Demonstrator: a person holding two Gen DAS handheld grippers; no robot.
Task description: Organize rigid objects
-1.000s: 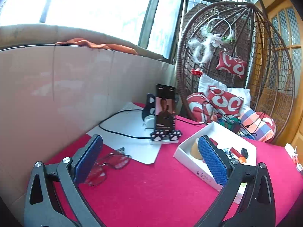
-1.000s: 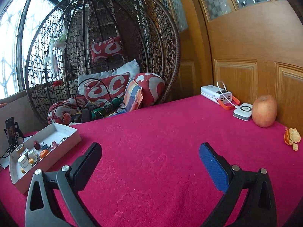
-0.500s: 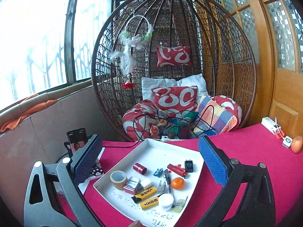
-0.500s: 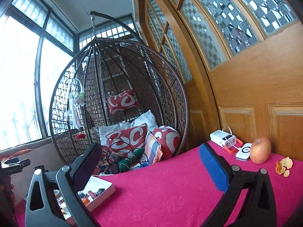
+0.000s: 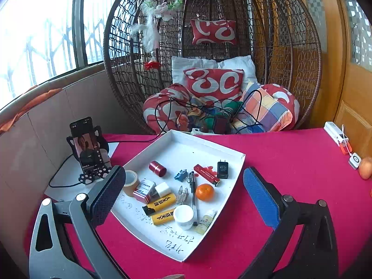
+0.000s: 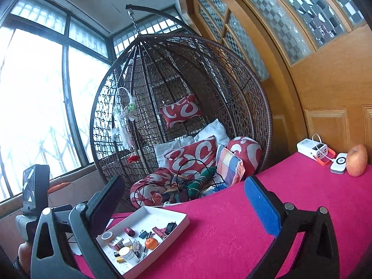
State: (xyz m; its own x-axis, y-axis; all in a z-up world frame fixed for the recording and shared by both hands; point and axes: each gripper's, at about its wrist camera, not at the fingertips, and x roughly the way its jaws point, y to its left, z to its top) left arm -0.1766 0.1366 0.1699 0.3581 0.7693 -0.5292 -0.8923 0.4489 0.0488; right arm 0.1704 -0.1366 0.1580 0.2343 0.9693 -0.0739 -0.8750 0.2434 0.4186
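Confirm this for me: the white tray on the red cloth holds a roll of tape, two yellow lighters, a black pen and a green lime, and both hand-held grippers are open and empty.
One detail is wrong: the round fruit in the white tray is an orange tangerine, not a green lime, as the left wrist view shows. The roll of tape, two yellow lighters, black pen and the open, empty left hand-held gripper and right hand-held gripper are as you said.
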